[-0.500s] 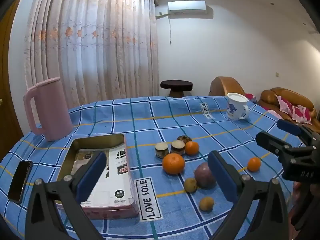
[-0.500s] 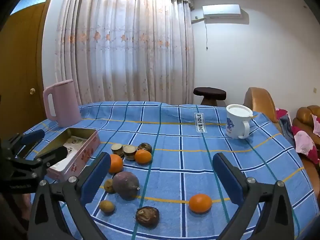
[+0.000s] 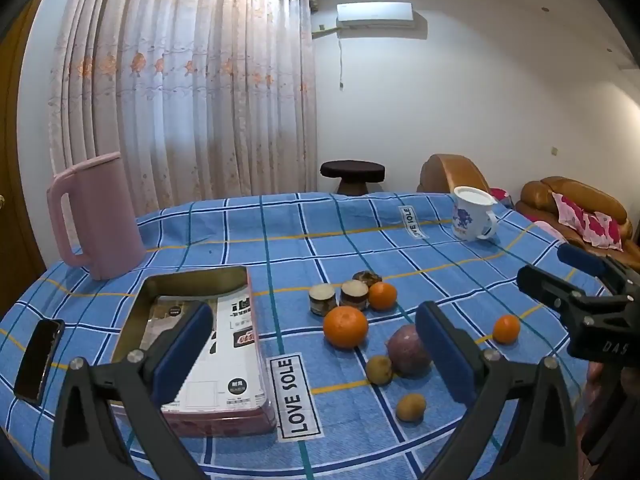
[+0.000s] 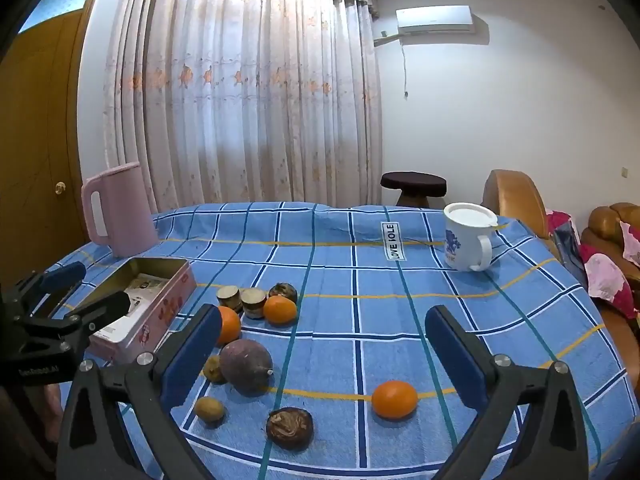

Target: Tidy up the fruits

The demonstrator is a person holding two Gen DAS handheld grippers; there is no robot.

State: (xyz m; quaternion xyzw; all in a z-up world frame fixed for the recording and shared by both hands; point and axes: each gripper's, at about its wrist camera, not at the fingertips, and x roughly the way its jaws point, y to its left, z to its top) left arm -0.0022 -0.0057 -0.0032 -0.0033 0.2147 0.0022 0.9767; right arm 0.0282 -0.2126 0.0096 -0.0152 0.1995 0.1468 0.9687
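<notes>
Left gripper (image 3: 314,354): jaws spread fully apart, nothing between the pads, hovering above the near edge of the bench (image 3: 280,224), which carries a blue checked cloth. Right gripper (image 4: 322,356): jaws likewise at full spread and empty, hovering to the right of the left unit.

Nearest items, right wrist view: a dark brown wrinkled fruit (image 4: 289,427) at the near edge, a small yellow-brown fruit (image 4: 209,409) to its left, and a lone orange (image 4: 394,399) to its right, well apart from the other fruit.

Next row: a large purple round fruit (image 4: 246,366) with a second small yellow-brown fruit (image 4: 213,368) touching its left side. Behind these lies a large orange (image 3: 345,327).

Further back: two short cut brown cylinders (image 3: 338,298) side by side, a smaller orange (image 3: 382,296) just beside them, and a dark round fruit (image 3: 367,278) behind.

Left side: an open pink tin box (image 3: 256,296) holding printed packaging, no fruit inside. A black phone (image 3: 39,359) lies left of the box.

Far zone: a pink jug (image 3: 96,220) at far left; a white mug with blue print (image 3: 472,218) at far right.
</notes>
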